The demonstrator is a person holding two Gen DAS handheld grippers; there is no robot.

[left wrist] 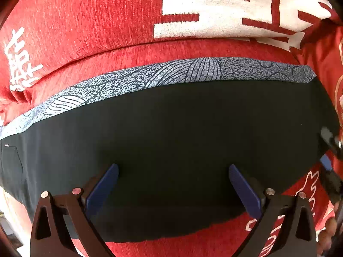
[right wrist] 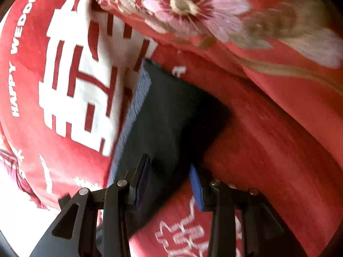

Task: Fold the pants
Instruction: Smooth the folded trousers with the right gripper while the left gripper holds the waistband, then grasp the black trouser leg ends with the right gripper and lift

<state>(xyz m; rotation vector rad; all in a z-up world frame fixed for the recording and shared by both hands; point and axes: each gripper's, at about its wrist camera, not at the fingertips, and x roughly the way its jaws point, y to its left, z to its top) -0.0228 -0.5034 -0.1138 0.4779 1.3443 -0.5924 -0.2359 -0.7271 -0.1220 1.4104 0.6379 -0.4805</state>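
Red plush bedding (left wrist: 85, 21) printed with large white characters fills the background of both views. From the left wrist camera, dark pants (left wrist: 171, 139) lie flat across the red cover, a grey-and-white patterned band (left wrist: 150, 75) running along their far edge. The left gripper (left wrist: 173, 171) hovers low over the black fabric with its blue-padded fingers (left wrist: 103, 190) spread wide apart, nothing caught between them. Part of the other tool (left wrist: 331, 141) pokes in at the right edge, beside the end of the garment.

From the right wrist camera, blurred by motion, the pants run away from the lens as a narrow dark strip, the patterned band along its left side. The right gripper (right wrist: 170, 175) stands parted over the near end of the cloth, its right pad (right wrist: 196, 188) close to the fabric's edge. A floral quilt (right wrist: 214, 10) with pink blossoms is heaped behind, close beside the far end of the pants.
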